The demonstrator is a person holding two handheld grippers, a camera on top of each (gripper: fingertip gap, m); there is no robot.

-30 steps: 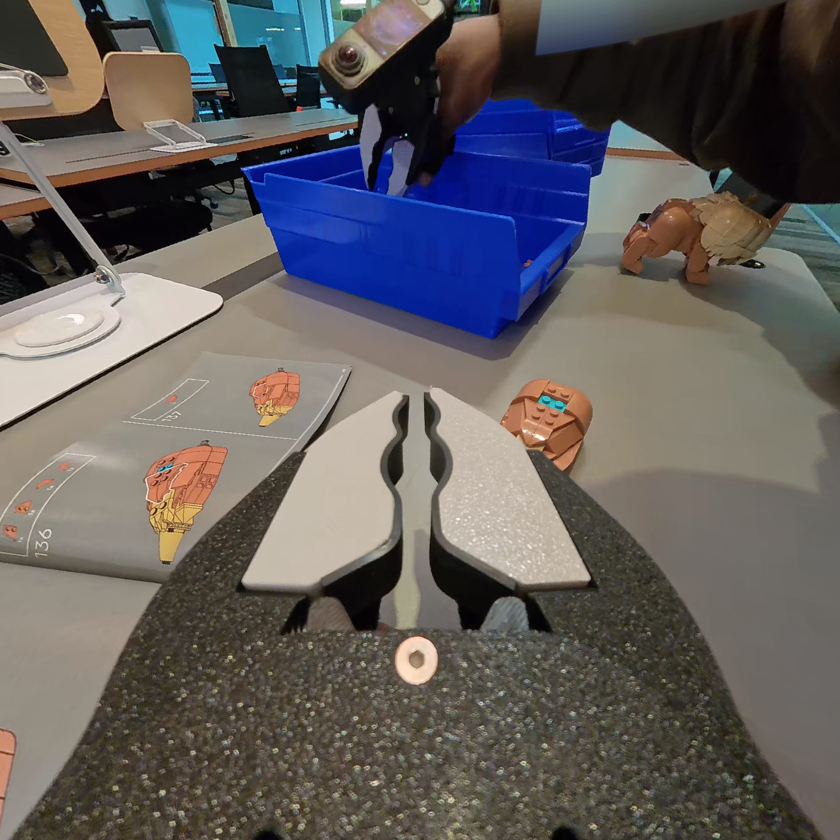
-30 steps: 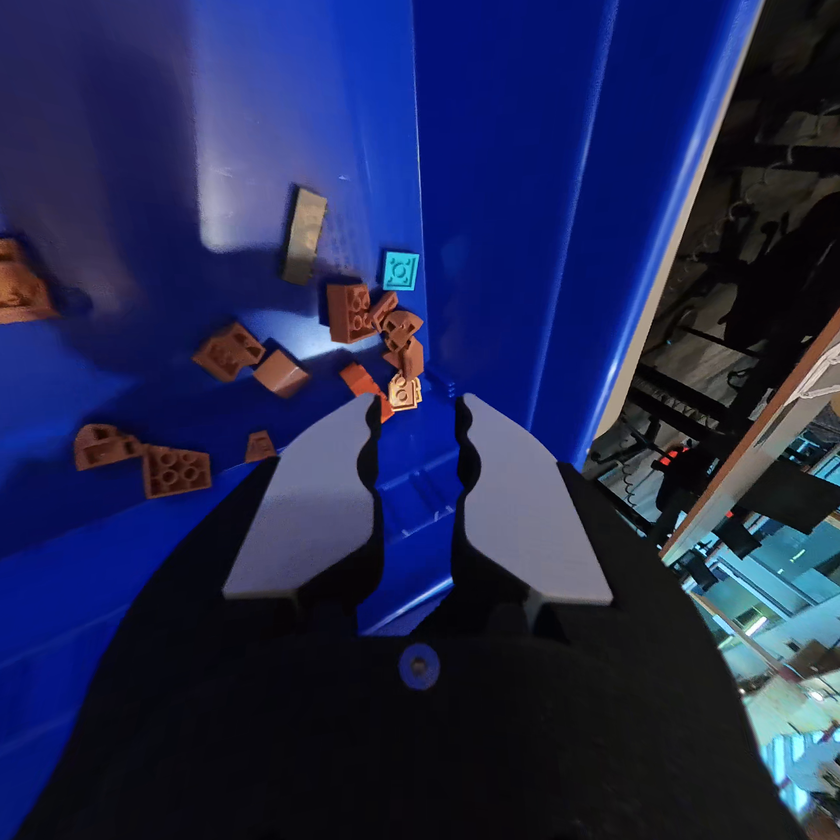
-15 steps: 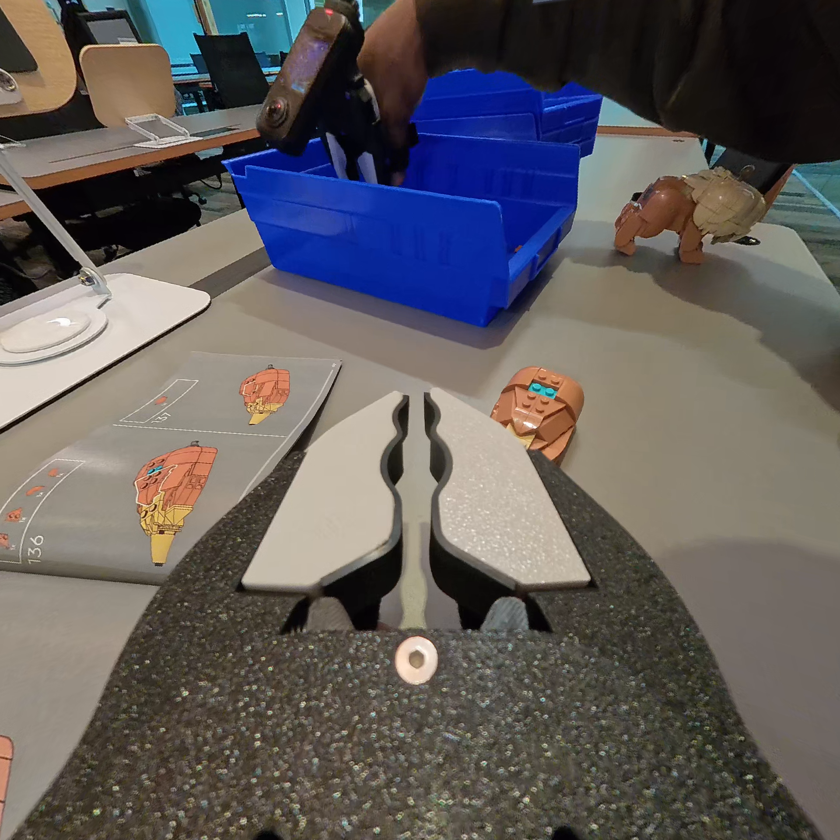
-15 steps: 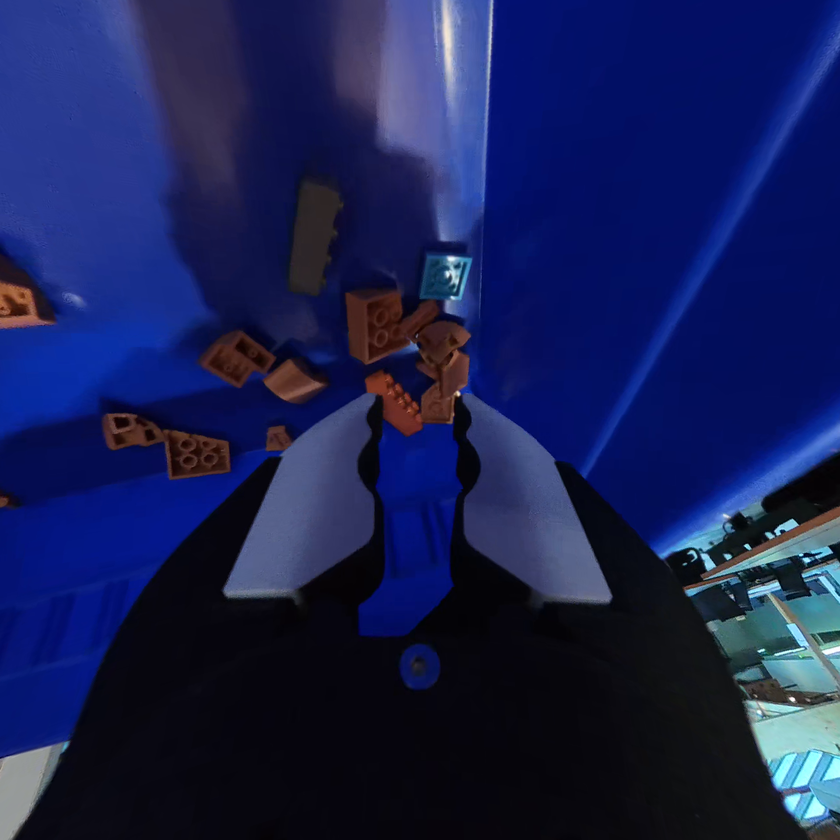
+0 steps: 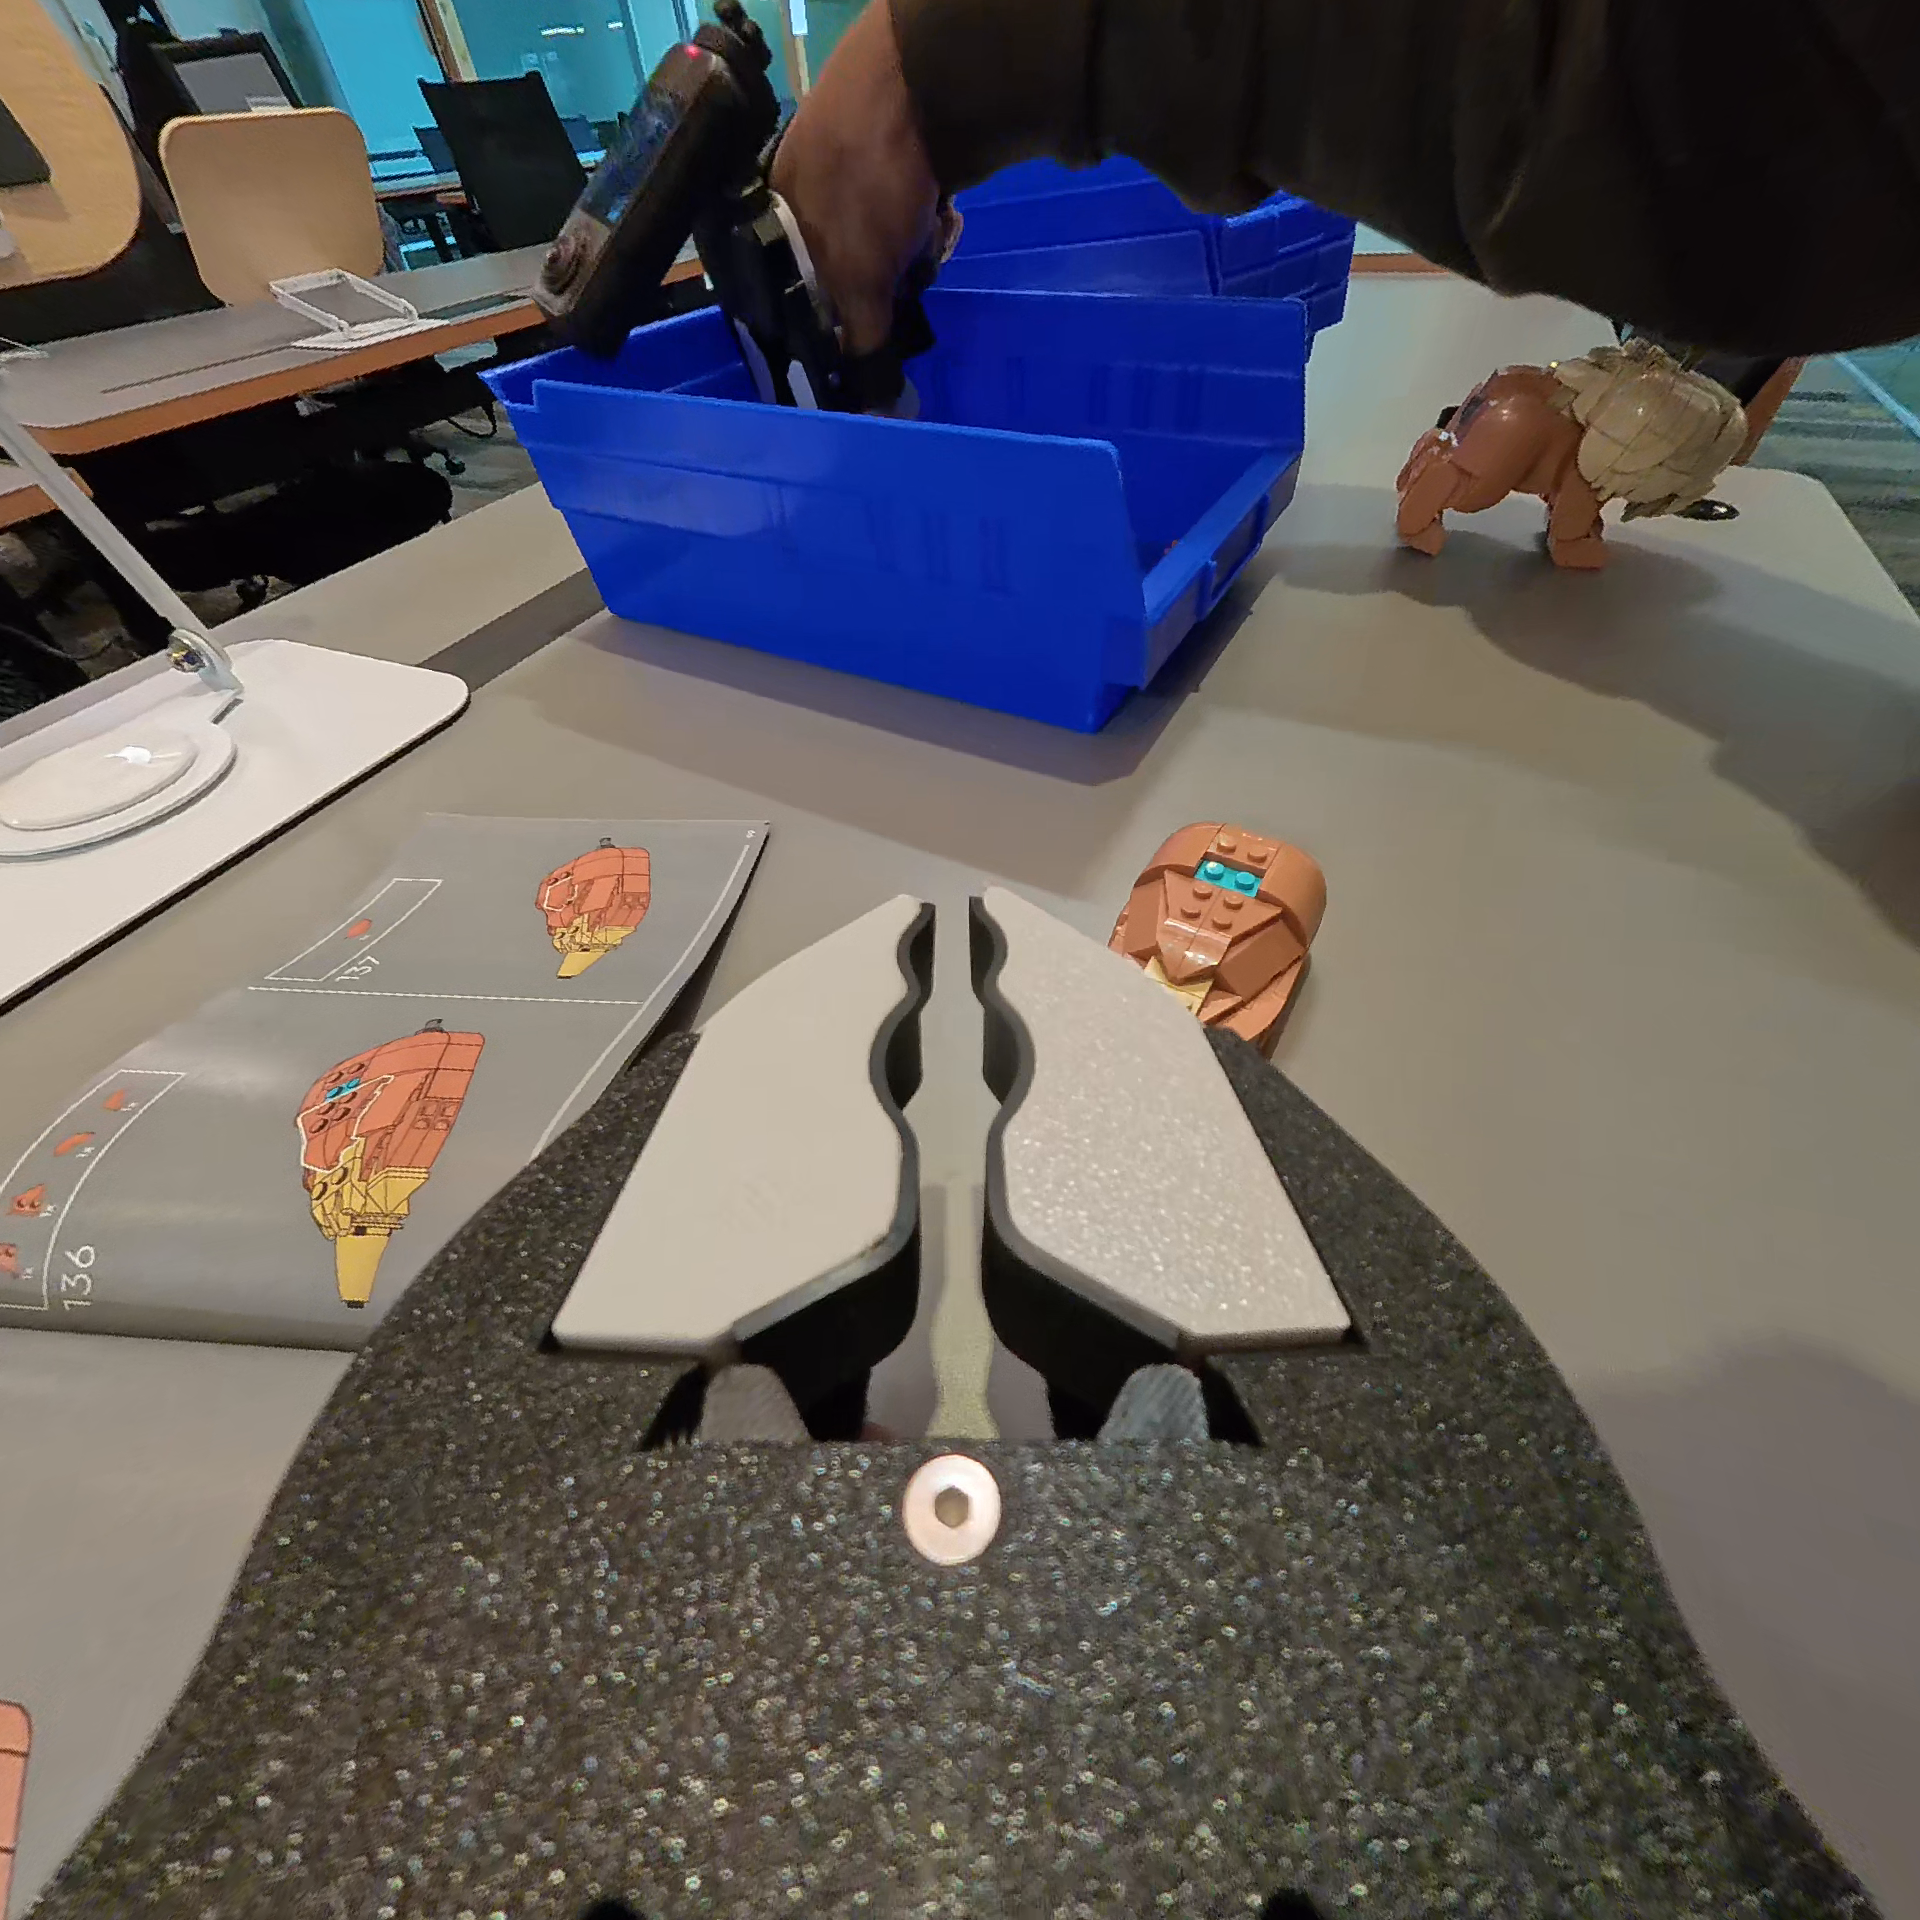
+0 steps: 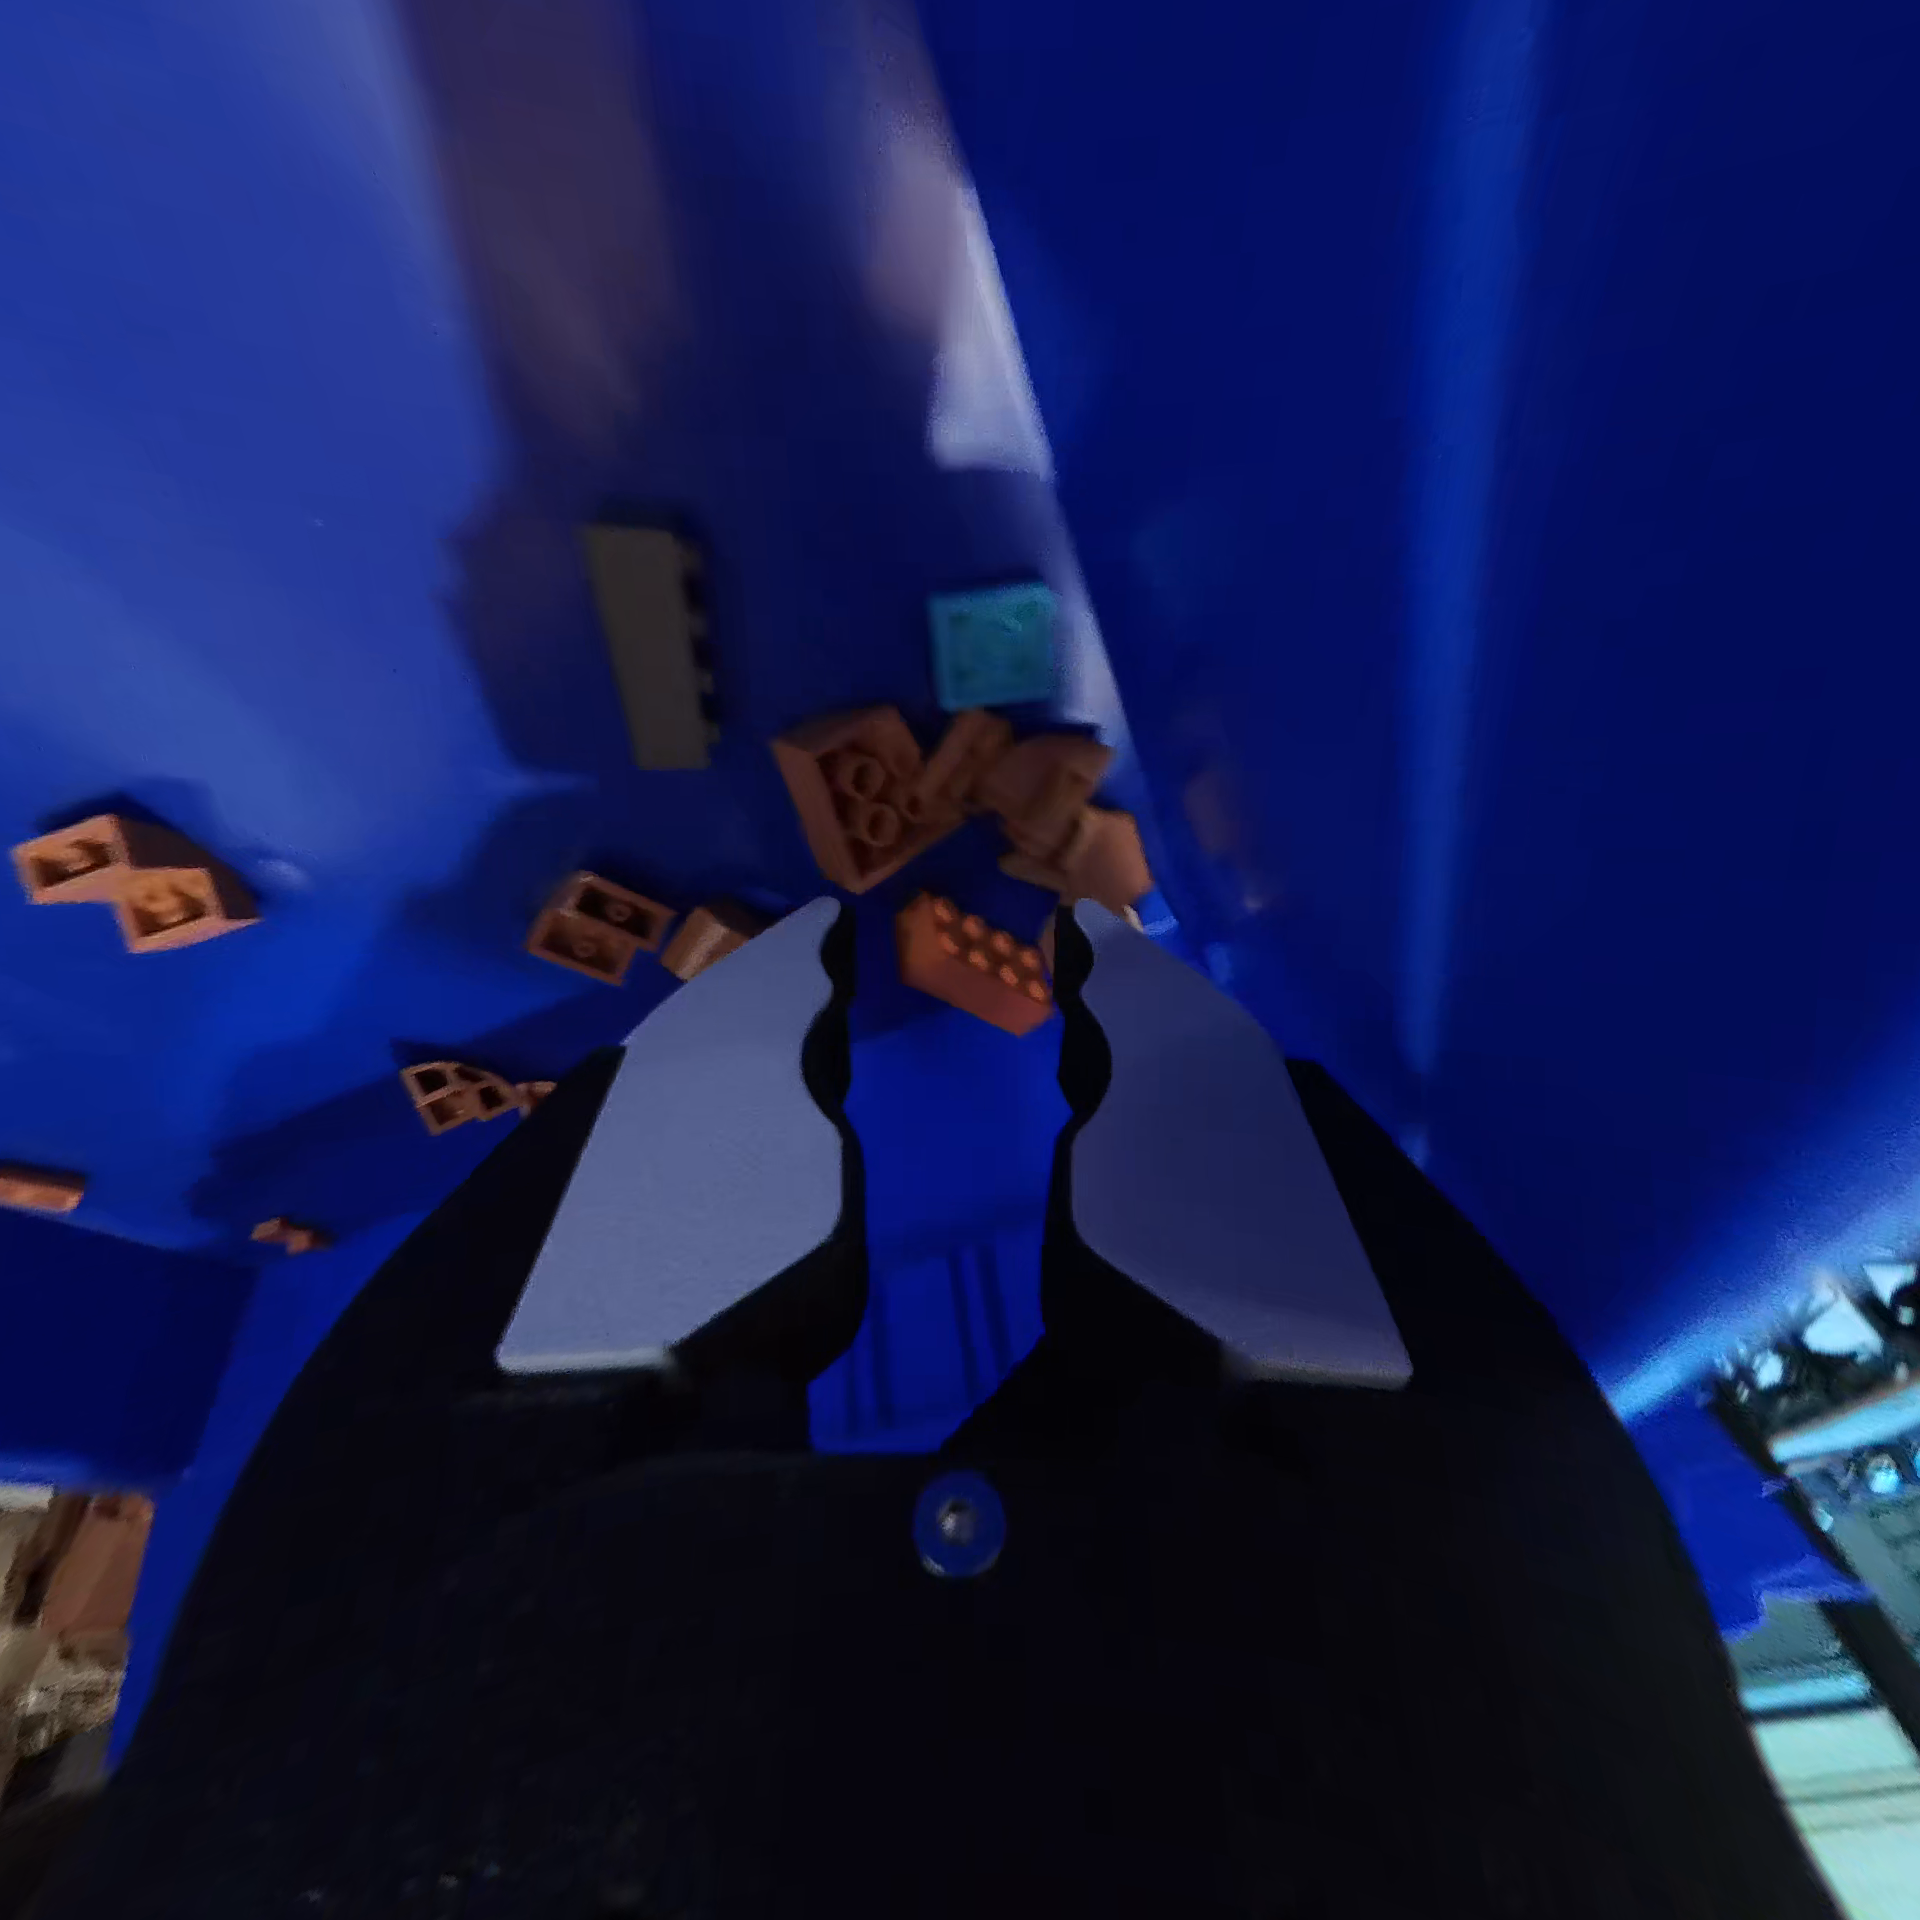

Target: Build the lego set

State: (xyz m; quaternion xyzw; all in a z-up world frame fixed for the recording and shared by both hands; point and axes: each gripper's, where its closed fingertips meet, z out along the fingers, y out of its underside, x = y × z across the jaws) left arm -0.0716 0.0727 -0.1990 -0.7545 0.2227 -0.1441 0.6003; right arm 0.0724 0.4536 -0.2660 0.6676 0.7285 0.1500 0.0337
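Inside the blue bin (image 6: 1558,623), the right gripper (image 6: 951,925) spreads its fingers on either side of an orange studded brick (image 6: 977,971), not clamped on it, among loose brown pieces. Over the grey table (image 5: 1558,935), the left gripper (image 5: 948,909) hovers nearly closed and empty, near the half-built brown model (image 5: 1221,925) and instruction booklet (image 5: 416,1039).

Left wrist view sits low over the grey table (image 5: 1455,935), facing forward along its fingers toward the blue bin (image 5: 883,561) at 12 o'clock, well apart. Right wrist view looks steeply down inside that bin (image 6: 1558,623), very near its floor and the loose bricks (image 6: 862,800). Shared: the bin only; the right gripper (image 5: 800,364) shows at 11 o'clock in the left view.
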